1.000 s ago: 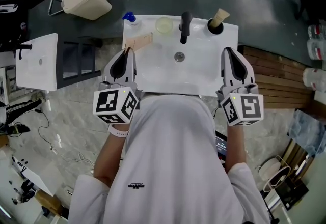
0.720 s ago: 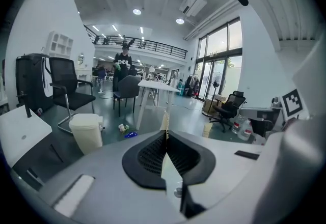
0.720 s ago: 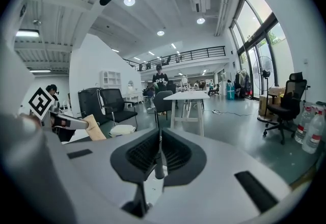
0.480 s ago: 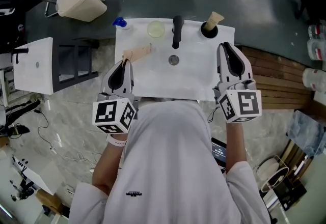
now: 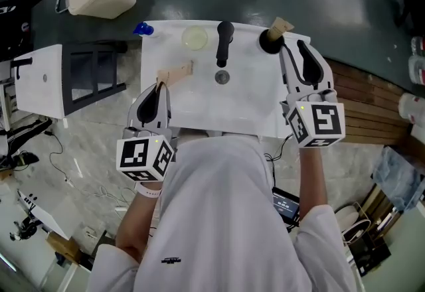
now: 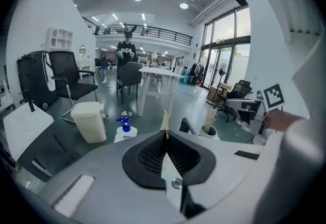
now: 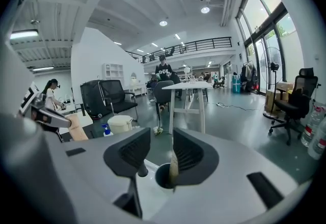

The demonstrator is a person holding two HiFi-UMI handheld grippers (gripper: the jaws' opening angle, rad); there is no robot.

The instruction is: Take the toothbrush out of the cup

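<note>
Right hand-held gripper [image 5: 290, 47], jaws opening and empty, poised short of toothbrush [image 5: 281, 24] in cup [image 5: 268, 42], washbasin's [image 5: 192, 95] far-right corner; approach step; next, straddle handle and close.

The left claw [image 6: 164, 135] has its jaws pressed together on a thin pale strip [image 6: 164, 119], whose toothed tip pokes up past them. Beyond stand a blue-capped spray bottle [image 6: 123, 129], a cream bin [image 6: 90, 122], a black tap [image 6: 186, 125] and a cup [image 6: 207, 131] holding an upright toothbrush [image 6: 210, 116].
</note>
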